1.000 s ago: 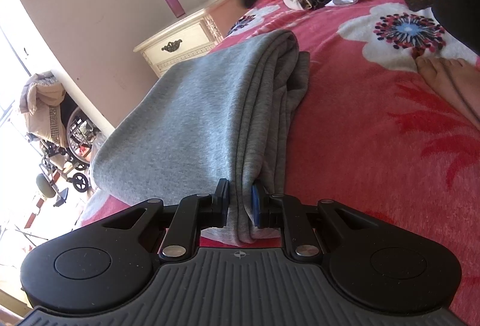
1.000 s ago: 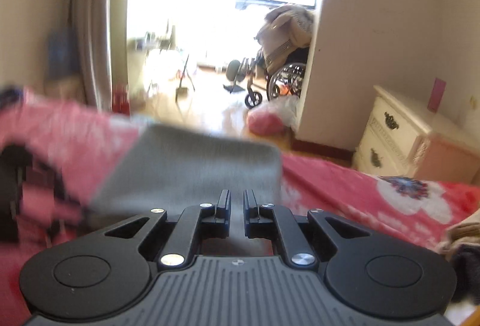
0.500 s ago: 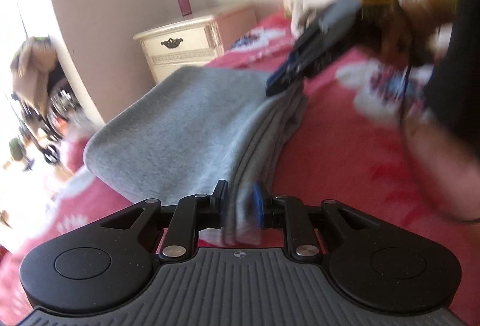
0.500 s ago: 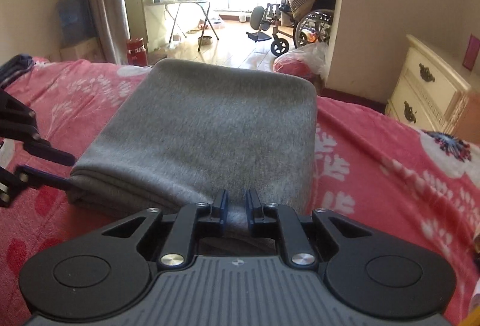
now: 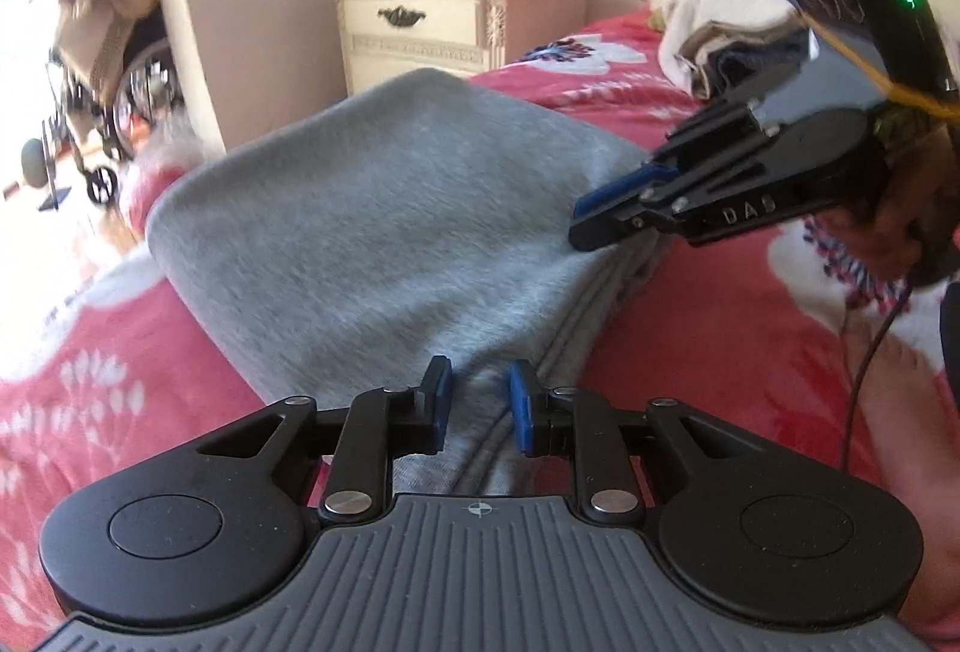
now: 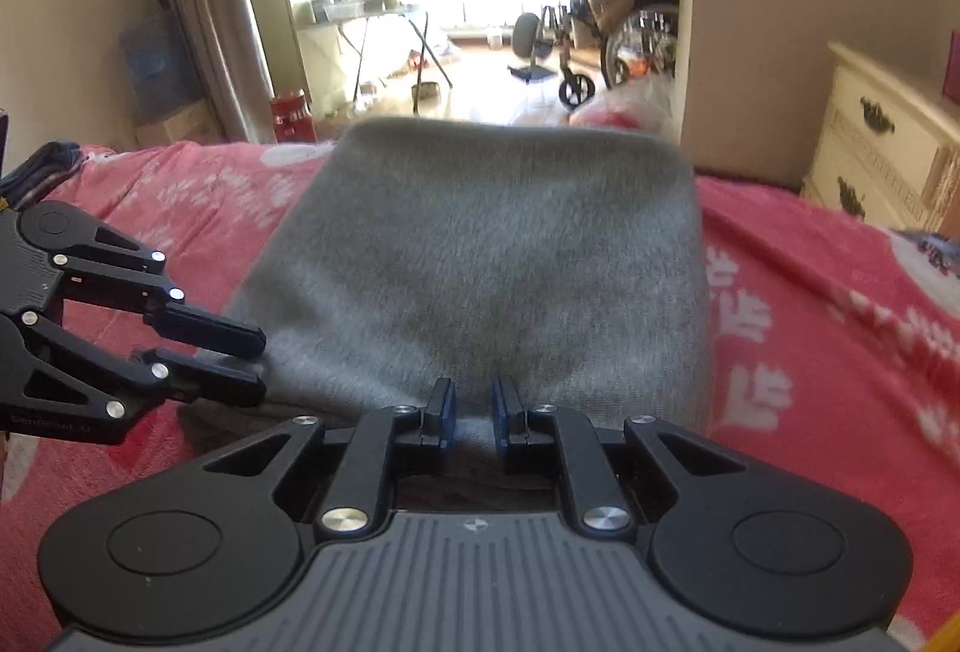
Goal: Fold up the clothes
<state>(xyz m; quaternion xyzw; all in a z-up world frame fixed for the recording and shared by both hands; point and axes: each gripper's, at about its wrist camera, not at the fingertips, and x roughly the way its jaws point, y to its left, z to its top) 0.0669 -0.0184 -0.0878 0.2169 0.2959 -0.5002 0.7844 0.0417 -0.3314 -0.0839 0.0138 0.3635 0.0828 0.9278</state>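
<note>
Sweater [image 5: 384, 232], grey and folded to a thick pad, lies on the red flowered bed [image 5: 720, 352], gripped at its near edge by both tongs.

Bed first: the sweater sits mid-bed, its long axis running from the near layered edge away toward the far rounded fold that points at the doorway. Left gripper [image 5: 478, 409] has its fingers partly spread with the near corner of cloth between them; whether they pinch it I cannot tell. Right gripper [image 6: 471, 415] stands narrowly parted around a raised tuck of the same edge. This fits either another fold being taken or a finished pad being lifted or let go. A folded stack [image 5: 714, 34] sits far right, beside the nightstand [image 5: 444, 28].
</note>
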